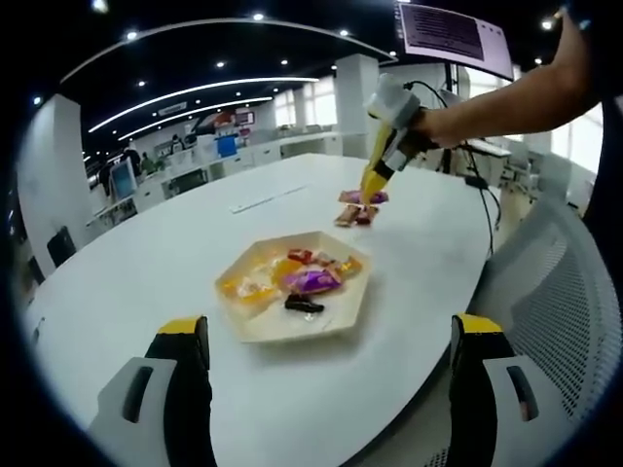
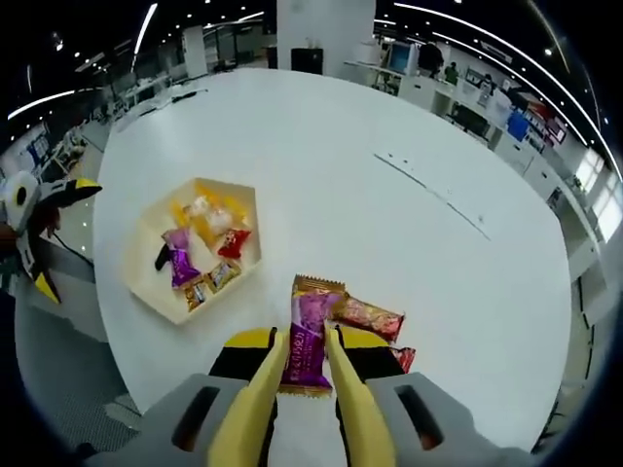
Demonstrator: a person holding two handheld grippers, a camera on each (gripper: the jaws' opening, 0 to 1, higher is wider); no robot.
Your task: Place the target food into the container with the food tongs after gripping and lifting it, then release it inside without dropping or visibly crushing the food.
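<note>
A pale hexagonal tray (image 1: 255,329) (image 2: 146,282) holds several wrapped sweets, among them a purple one (image 1: 311,281) (image 2: 179,259). Past it on the white table (image 1: 146,263) lies a small pile of snack packets (image 1: 358,206). My right gripper (image 2: 304,345) (image 1: 387,156) is shut on yellow food tongs (image 2: 255,399) (image 1: 373,180). The tong arms sit close on either side of a purple packet (image 2: 310,341) at the pile. Red and orange packets (image 2: 368,316) lie beside it. My left gripper (image 1: 329,331) (image 2: 29,229) stands open and empty in front of the tray.
A person's arm (image 1: 506,97) reaches in from the upper right. A grey mesh chair (image 1: 555,292) stands at the table's right edge, a monitor (image 1: 453,34) behind. A thin white strip (image 1: 263,202) (image 2: 433,190) lies on the table. Office desks line the background.
</note>
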